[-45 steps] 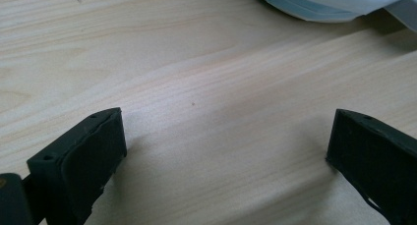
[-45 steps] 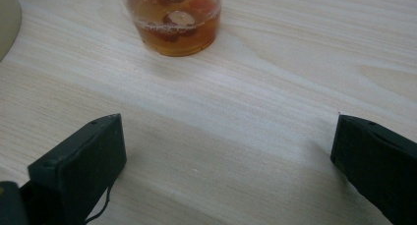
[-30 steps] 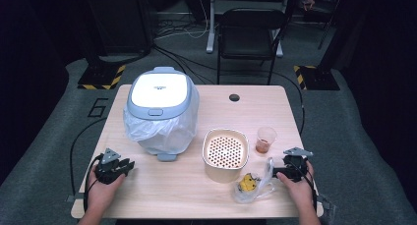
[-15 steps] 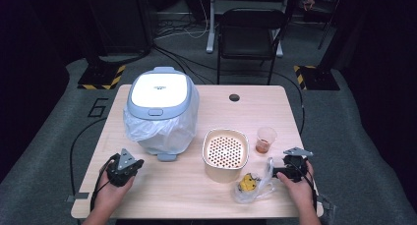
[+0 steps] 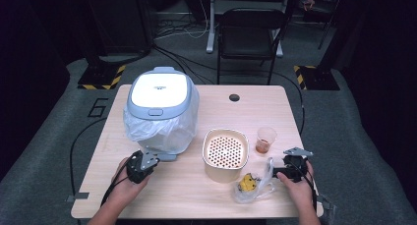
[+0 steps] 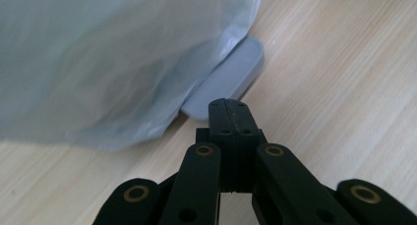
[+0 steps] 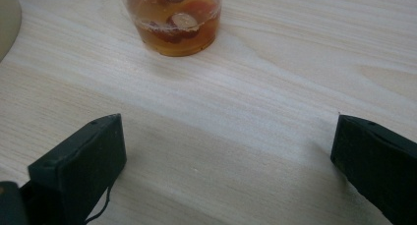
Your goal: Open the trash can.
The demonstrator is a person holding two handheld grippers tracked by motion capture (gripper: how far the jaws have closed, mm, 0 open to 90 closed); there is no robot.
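Black left gripper [image 6: 227,107], jaws closed on nothing, nears what seems the bin's grey pedal [image 6: 226,80], mid-frame; right gripper [image 7: 226,151] gapes empty.

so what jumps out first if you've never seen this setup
The big white-lidded bin lined with a clear plastic bag, at the table's back left, dominates. The shut left gripper points at its grey pedal. At front right sit a perforated cream basket and a cup of amber liquid, ahead of the open right gripper.
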